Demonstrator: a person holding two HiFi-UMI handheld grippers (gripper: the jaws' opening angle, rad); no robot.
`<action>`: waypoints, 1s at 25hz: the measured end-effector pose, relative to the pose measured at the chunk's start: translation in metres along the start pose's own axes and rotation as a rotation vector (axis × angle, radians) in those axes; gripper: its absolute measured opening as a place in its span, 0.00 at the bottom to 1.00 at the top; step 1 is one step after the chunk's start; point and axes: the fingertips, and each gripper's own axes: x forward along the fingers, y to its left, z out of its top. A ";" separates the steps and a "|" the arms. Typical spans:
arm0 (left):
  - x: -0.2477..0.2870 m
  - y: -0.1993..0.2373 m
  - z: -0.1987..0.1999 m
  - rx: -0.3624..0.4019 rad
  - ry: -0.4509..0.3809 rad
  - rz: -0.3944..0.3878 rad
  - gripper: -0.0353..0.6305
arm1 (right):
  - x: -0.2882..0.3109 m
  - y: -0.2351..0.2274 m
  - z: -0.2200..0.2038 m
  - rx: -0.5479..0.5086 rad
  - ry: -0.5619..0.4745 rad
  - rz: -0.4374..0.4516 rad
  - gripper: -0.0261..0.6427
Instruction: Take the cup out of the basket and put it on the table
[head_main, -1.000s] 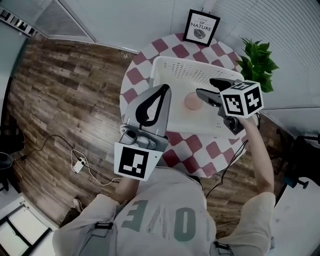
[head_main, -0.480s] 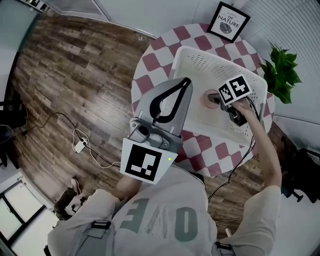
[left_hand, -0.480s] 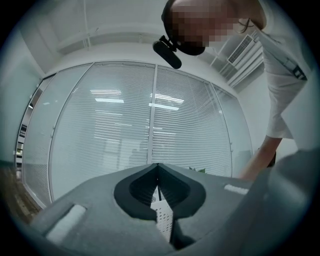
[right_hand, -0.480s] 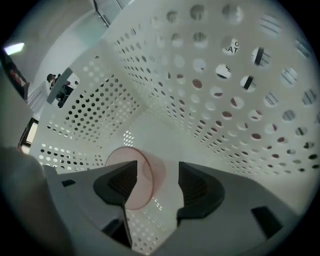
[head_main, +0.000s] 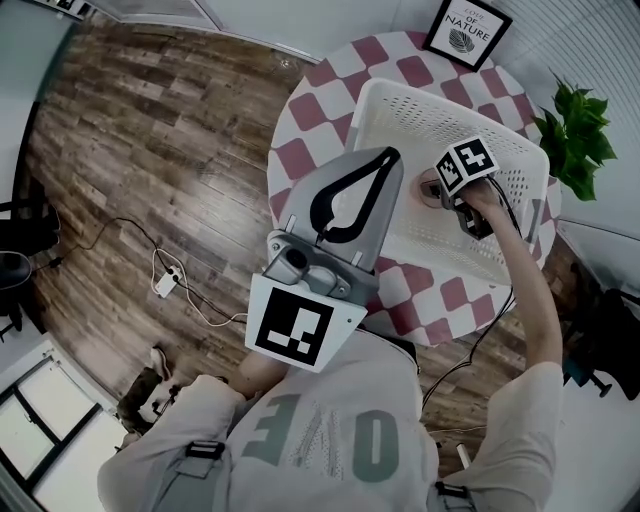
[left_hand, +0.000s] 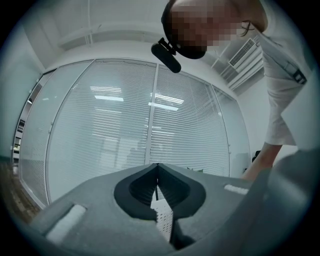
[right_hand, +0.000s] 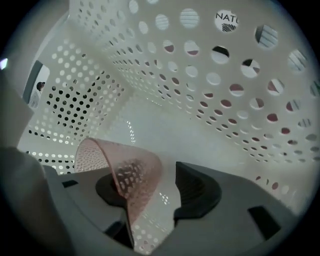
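Note:
A pale pink perforated cup (right_hand: 131, 172) stands on the floor of the white perforated basket (head_main: 400, 100). My right gripper (right_hand: 155, 189) is down inside the basket with the cup's near wall between its jaws. The jaws are closing. A strip of basket floor still shows between the cup wall and the right-hand pad (right_hand: 196, 187). From the head view only a sliver of the cup (head_main: 427, 187) shows beside the right gripper (head_main: 438, 192). My left gripper (head_main: 390, 157) is held up in front of the person, shut and empty, tips (left_hand: 157, 175) together.
The basket sits on a round red-and-white checkered table (head_main: 320, 110). A framed print (head_main: 467, 25) stands at the table's far edge and a green plant (head_main: 580, 130) to the right. A cable and plug block (head_main: 165, 285) lie on the wooden floor at left.
My right gripper has dropped from above the basket down into it, and its jaws now straddle the cup's wall. The left gripper has stayed raised.

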 end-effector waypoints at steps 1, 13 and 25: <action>0.000 0.001 -0.001 0.001 0.000 0.003 0.06 | -0.001 -0.002 0.002 0.009 -0.010 -0.008 0.36; 0.002 0.004 -0.006 -0.006 0.003 0.019 0.06 | 0.002 -0.004 0.002 -0.044 0.008 -0.119 0.08; 0.008 0.002 0.000 -0.044 0.000 0.024 0.06 | -0.029 0.004 0.029 -0.031 -0.123 -0.140 0.07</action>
